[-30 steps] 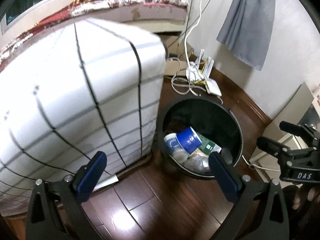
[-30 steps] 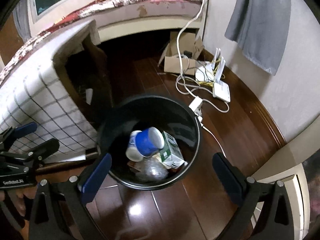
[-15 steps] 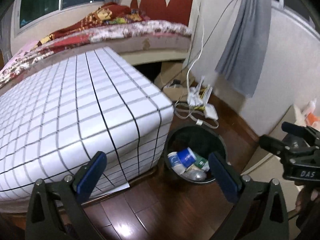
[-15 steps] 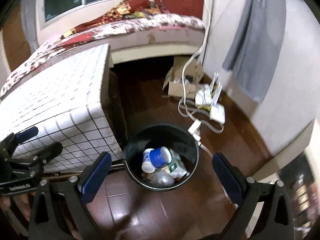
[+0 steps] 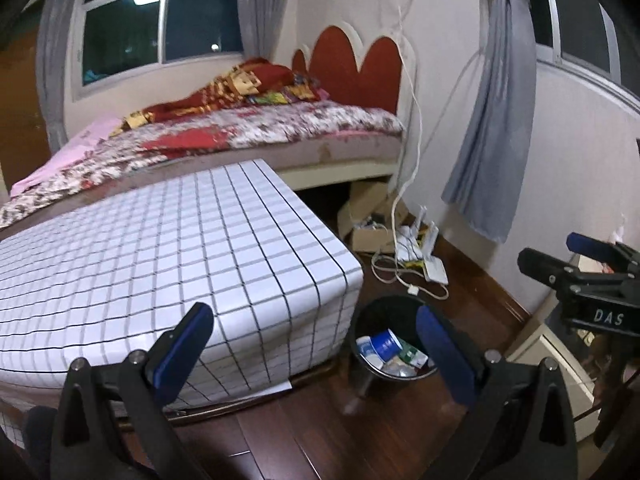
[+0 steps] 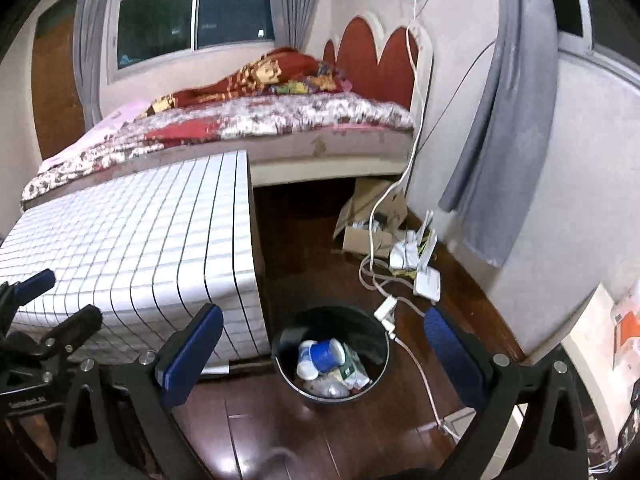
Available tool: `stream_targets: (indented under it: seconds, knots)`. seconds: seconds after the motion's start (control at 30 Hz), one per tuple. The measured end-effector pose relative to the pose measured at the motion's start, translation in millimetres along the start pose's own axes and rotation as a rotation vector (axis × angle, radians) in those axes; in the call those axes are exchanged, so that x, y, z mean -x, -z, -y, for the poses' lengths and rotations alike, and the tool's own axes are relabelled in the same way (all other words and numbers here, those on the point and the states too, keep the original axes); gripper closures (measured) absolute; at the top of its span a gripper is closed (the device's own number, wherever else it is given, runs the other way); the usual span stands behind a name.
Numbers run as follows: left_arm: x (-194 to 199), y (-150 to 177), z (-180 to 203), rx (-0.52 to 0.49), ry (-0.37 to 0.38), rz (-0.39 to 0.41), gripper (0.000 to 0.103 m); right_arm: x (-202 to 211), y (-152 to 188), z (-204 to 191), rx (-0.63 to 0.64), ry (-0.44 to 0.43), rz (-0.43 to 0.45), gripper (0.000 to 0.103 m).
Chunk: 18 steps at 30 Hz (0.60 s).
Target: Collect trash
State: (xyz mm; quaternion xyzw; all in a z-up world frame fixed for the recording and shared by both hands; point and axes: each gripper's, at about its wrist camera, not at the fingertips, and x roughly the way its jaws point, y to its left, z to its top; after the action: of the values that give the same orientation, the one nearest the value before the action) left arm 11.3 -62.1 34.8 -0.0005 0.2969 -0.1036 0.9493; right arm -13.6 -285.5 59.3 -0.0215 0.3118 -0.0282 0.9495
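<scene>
Both grippers ride high above the floor here. Nearest the lens, the left gripper (image 5: 314,338) has its jaws spread wide with nothing between them, and the right gripper (image 6: 320,338) shows the same: jaws apart, empty.

Just beyond the blue pads sits the black trash bin (image 6: 280,354) on the dark wooden floor (image 6: 280,432). Inside it lie a blue paper cup (image 6: 326,354), a white and green carton (image 6: 354,370) and a crumpled clear plastic bottle (image 6: 330,390), heaped in the bottom. So the trash looks collected; no loose litter shows on the floor near the bin.

Beside the bin, touching or nearly so, stands the low tabletop under a white checked cloth (image 5: 160,256), bare on top. A white cable (image 6: 416,364) with a plug block (image 6: 385,309) runs just past the bin's rim toward the wall.

Here's the risk, as I read it: any reach back down on the bin's right side could snag that cable and drag the plug, or knock the light bin over and spill the heap. A swing on the left side could catch the cloth's edge.

Farther back, a cardboard box (image 6: 362,236) and a white router (image 6: 427,282) sit by the wall, then the bed (image 5: 248,136) with its red blanket, a grey curtain (image 5: 486,120) and the dark window (image 5: 160,24).
</scene>
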Motion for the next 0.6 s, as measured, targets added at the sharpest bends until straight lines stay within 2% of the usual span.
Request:
stream_targets:
  seconds: [0.1,0.6]
  knots:
    - [3,-1,-1,0.001,0.0,0.017,0.001,7,-1,-3,-0.004,-0.028,-0.001,0.001]
    - [4,1,-4,0.02,0.002,0.014,0.001,12,-3,-13,0.01,-0.022,0.025,0.001]
